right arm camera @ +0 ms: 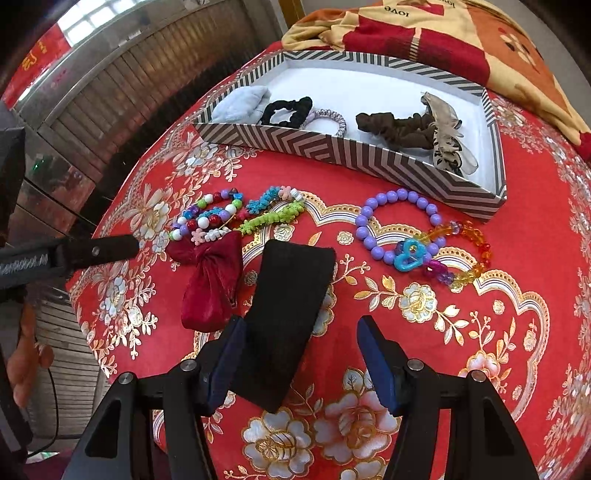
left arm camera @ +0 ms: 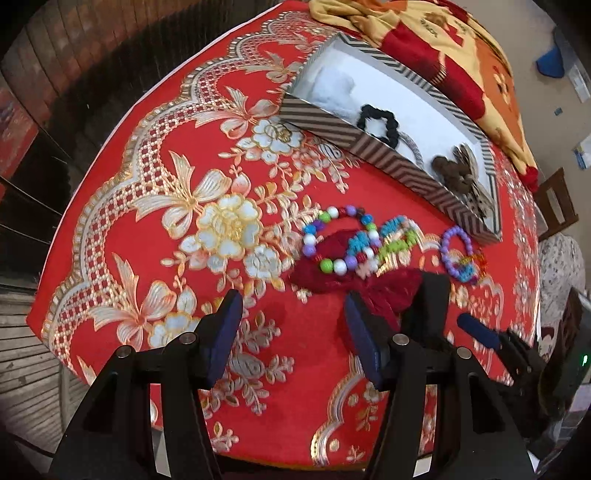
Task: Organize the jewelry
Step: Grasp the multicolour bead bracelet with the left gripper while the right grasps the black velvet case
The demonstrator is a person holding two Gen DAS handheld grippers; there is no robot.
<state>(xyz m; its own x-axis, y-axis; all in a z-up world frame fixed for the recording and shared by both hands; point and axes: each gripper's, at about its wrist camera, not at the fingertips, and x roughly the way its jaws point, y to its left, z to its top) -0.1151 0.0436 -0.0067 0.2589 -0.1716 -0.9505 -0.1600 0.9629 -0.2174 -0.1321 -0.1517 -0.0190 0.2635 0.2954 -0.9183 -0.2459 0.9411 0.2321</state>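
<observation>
A striped box (right arm camera: 332, 146) (left arm camera: 388, 147) holds a pale blue scrunchie (right arm camera: 240, 103), a black scrunchie (right arm camera: 286, 110) (left arm camera: 378, 123), a silver hair tie (right arm camera: 328, 120) and a brown scrunchie (right arm camera: 399, 125) (left arm camera: 456, 173). On the red cloth lie a multicolour bead bracelet (right arm camera: 207, 218) (left arm camera: 332, 236), blue and green hair ties (right arm camera: 273, 208), a dark red bow (right arm camera: 212, 284) (left arm camera: 354, 280), a black band (right arm camera: 288, 317), a purple bead bracelet (right arm camera: 395, 225) (left arm camera: 456, 251) and a clear rainbow bracelet (right arm camera: 469, 251). My left gripper (left arm camera: 293, 332) is open, just short of the bow. My right gripper (right arm camera: 301, 354) is open around the black band's near end.
A red, gold-flowered tablecloth (right arm camera: 424, 332) covers the table. A folded red and yellow blanket (right arm camera: 443, 33) lies behind the box. The left gripper's finger (right arm camera: 99, 251) shows at the left of the right wrist view. The table edge drops off at the left.
</observation>
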